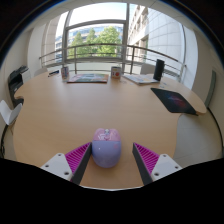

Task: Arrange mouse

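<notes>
Tongs (107, 160) apart, purple mouse (106, 146) sitting btwn them on the wooden surface (60, 115), gaps both sides. Farther off: dark mousepad (176, 101). Risk: rounded, slick shell could squirt fwd if tongs close off-centre.

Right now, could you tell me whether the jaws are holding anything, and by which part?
Nothing is clamped: the purple mouse rests on the table between the open gripper pads, with a gap at either side.

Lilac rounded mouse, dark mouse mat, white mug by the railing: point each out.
Lilac rounded mouse (106, 146), gripper view, its top shell.
Dark mouse mat (174, 101), gripper view, its middle.
White mug (116, 72), gripper view, its side wall.
</notes>
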Demonstrator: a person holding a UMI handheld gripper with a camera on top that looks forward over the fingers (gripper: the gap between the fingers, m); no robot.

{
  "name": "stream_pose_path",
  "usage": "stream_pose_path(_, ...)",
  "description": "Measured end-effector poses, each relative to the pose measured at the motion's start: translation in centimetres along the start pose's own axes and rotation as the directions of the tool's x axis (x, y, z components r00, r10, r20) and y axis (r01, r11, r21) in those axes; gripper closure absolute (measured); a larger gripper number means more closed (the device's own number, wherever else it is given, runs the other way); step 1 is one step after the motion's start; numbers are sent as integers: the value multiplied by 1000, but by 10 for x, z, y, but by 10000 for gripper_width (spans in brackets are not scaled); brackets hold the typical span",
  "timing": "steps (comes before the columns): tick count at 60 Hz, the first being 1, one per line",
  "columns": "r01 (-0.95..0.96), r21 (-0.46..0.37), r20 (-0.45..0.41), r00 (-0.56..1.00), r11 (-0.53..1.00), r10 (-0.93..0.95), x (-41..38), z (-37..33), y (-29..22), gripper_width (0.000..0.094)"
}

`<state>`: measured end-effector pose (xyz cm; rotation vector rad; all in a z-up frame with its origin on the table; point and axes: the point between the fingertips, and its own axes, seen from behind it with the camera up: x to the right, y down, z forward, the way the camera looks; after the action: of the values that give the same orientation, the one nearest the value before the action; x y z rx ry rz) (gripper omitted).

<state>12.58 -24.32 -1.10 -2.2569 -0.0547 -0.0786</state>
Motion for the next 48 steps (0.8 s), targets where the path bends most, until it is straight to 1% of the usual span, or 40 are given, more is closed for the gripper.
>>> stream_pose_path(3, -7, -2, 3, 1000, 1000, 7, -1, 3, -3, 120)
stream_pose_path(4, -12, -4, 7, 1000, 1000, 12, -1, 5, -4, 143)
stream_pose_path(6, -30, -10, 19, 999, 1000, 30, -3, 9, -6, 216)
stream_pose_path(8, -56, -13, 39, 998, 998, 56, -4, 19, -12, 311)
stream_pose_path(9, -59, -8, 34, 998, 998, 59, -4, 20, -12, 353)
stream_pose_path(11, -54, -5, 16, 998, 999, 54, -2, 21, -12, 356)
stream_pose_path(14, -60, -4, 17, 998, 998, 60, -3, 21, -13, 376)
stream_pose_path(23, -54, -15, 47, 997, 998, 55, -5, 22, -15, 491)
stream_pose_path(27, -42, -18, 66, 997, 999, 44, -5, 22, -20, 503)
stream_pose_path(29, -45, -1, 82, 996, 999, 45, -3, 19, -31, 502)
stream_pose_path(32, -48, 31, 115, 992, 998, 44, -4, 13, -56, 501)
stream_pose_path(35, -57, 100, 145, 989, 993, 42, 6, 3, -92, 502)
stream_pose_path(39, -65, 203, 176, 984, 977, 29, 28, -10, -154, 502)
stream_pose_path(40, -69, 224, 180, 983, 972, 28, 30, -12, -176, 502)
stream_pose_path(45, -99, 340, 195, 980, 935, 32, 86, -17, -254, 503)
stream_pose_path(48, -115, 390, 193, 980, 913, 41, 127, -10, -295, 504)
